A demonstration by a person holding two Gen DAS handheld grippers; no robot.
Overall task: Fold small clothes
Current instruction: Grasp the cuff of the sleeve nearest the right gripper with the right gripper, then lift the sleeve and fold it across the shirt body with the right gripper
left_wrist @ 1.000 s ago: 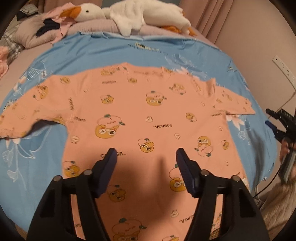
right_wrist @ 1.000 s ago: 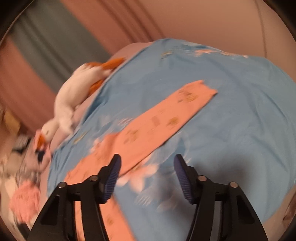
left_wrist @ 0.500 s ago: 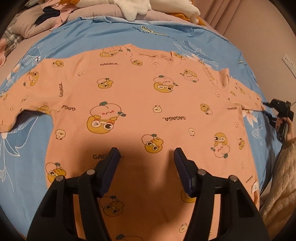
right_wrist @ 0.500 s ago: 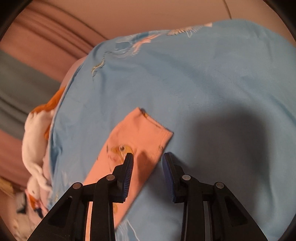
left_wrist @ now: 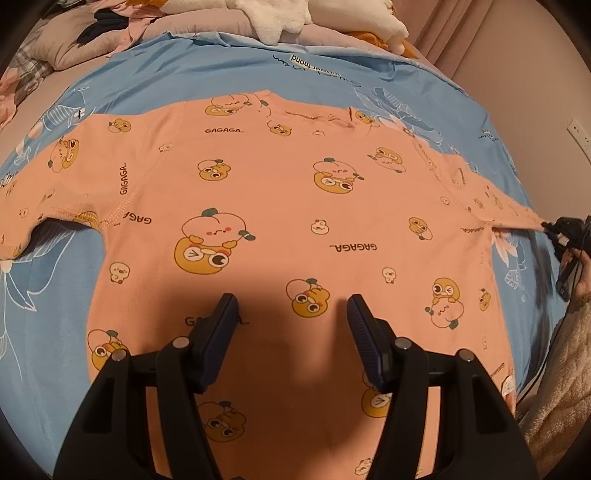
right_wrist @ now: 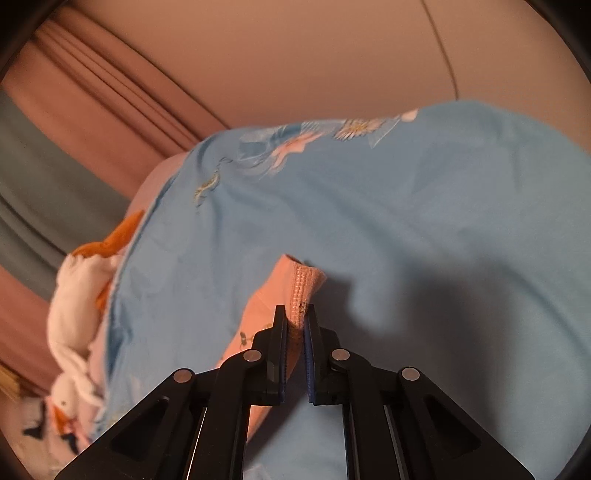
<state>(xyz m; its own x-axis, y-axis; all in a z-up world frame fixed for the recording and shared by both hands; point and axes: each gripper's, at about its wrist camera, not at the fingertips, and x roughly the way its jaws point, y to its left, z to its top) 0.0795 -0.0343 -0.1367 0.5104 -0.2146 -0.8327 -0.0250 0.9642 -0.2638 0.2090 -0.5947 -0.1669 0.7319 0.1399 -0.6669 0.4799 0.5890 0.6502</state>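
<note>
Shirt cuff (right_wrist: 301,295) seemingly pinched between right gripper (right_wrist: 294,325) fingers.

A: What is getting cut off around the shirt (left_wrist: 295,206)?
B: Its hem is running under the left gripper (left_wrist: 291,332); the plush goose (left_wrist: 314,14) beyond its collar is losing its head.

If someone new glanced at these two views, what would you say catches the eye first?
The peach shirt printed with cartoon ducks, spread flat on the blue bedsheet, fills the left wrist view. The left gripper hangs open above its lower middle. At the far right sleeve end, the right gripper is shut on the sleeve cuff, and a white plush goose lies by the sheet's edge.
</note>
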